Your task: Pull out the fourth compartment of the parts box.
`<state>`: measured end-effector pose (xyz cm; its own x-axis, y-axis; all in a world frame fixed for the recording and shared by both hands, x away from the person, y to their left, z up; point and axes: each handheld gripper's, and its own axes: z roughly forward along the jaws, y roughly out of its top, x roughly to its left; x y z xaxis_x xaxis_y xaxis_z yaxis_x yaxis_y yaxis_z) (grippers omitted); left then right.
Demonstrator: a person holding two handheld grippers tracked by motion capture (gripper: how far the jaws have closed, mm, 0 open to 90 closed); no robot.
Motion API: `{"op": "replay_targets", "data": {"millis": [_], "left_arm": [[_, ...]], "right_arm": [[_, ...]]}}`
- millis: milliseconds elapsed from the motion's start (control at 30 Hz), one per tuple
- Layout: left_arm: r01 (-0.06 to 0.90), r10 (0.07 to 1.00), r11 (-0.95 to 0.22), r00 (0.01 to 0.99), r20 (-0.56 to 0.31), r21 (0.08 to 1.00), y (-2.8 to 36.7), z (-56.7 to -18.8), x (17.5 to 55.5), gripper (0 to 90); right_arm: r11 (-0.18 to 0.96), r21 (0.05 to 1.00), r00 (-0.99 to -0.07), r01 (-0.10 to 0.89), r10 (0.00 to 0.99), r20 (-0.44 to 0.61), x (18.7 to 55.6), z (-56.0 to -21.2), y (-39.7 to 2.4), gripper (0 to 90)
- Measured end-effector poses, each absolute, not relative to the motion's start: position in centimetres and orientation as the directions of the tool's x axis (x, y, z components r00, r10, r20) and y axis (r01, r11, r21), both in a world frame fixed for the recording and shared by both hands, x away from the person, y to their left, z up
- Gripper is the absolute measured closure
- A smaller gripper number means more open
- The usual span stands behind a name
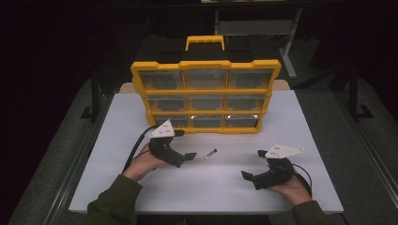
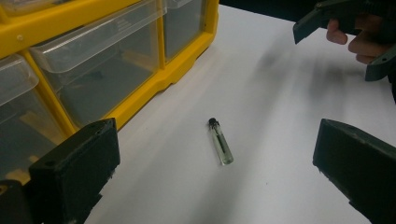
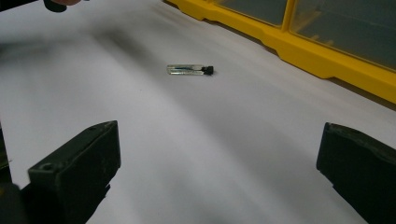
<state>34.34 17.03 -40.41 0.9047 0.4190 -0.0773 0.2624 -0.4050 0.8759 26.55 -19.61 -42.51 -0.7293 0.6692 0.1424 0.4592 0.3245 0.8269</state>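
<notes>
Both tongs gape wide, holding nothing; the glass vial point(image 2: 220, 141) lying loose on the counter point(image 1: 300, 117) could roll off if nudged.

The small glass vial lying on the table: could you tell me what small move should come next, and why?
Probably ease the left claw forward and down over the vial. In the left gripper view its jaws stand wide open with the vial lying flat on the white table just ahead between them, untouched, while the right claw sits farther off.
</notes>
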Motion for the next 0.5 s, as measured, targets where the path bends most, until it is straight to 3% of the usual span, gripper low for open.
{"op": "replay_targets", "data": {"millis": [500], "left_arm": [[0.245,0.384,-0.400,0.920,-0.082,0.883,15.3,-40.6,35.0,0.4]], "right_arm": [[0.330,0.818,-0.727,0.471,0.670,0.149,26.6,-42.9,-19.6,0.0]]}}
